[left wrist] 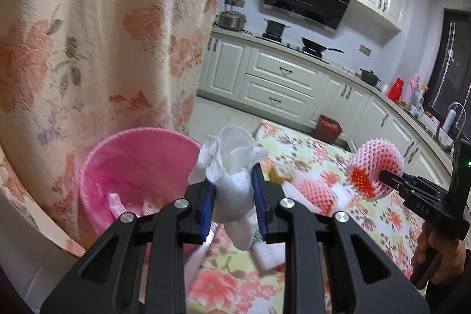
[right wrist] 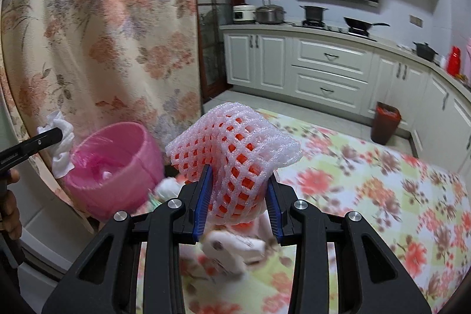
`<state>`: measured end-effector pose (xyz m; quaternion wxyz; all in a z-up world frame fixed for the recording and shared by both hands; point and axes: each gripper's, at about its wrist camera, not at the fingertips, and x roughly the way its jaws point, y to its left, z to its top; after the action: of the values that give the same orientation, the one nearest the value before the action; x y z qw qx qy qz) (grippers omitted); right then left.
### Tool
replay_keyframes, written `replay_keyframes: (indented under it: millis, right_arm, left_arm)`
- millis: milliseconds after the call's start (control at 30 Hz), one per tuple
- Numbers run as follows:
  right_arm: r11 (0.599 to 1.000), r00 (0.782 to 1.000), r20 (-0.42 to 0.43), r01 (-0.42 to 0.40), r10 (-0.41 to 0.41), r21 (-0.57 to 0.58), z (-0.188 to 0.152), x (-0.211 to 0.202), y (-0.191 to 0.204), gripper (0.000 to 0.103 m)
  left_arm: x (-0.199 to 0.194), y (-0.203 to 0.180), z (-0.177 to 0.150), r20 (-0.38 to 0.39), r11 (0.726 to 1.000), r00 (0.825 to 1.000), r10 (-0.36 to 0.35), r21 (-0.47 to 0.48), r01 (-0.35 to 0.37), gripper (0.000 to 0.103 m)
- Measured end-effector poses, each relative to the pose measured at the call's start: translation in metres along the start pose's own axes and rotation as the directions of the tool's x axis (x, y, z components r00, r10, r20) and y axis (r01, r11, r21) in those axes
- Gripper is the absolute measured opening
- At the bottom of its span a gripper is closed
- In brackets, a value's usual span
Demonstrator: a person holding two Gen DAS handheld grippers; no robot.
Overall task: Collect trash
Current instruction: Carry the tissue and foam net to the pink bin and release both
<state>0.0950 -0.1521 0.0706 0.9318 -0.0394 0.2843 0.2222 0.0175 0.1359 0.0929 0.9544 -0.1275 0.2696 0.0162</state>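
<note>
Your left jaws gripped the tissue (left wrist: 232,184), right jaws the foam net (right wrist: 235,161); release each over the bin (left wrist: 97,161), just beyond.

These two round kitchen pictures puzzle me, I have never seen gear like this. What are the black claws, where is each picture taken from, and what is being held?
A person holds a hand-operated two-finger gripper in each hand; each carries a wide-angle camera looking along its fingers. One picture is from the left gripper, which is shut on a crumpled white tissue. The other is from the right gripper, shut on a pink foam fruit net. Below lies a flowered tablecloth with more scraps, blurred. A pink bin with a bag liner stands at its left, beside a flowered curtain.
</note>
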Motion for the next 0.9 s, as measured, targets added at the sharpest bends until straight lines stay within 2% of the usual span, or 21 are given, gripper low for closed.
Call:
replay_keyframes:
  millis: [400,900]
  right_arm:
    - [0.989,0.992,-0.008,-0.13,0.13,-0.066,0.039,0.045,0.074,0.034]
    - [0.958,0.967,-0.078,-0.253,0.244,-0.133,0.06,0.107,0.151,0.035]
  left_arm:
    - [0.0,0.05,0.024,0.037,0.994,0.995,0.092,-0.054,-0.09,0.024]
    - [0.012,0.089,0.034,0.026,0.987,0.991,0.132,-0.091,-0.129,0.025]
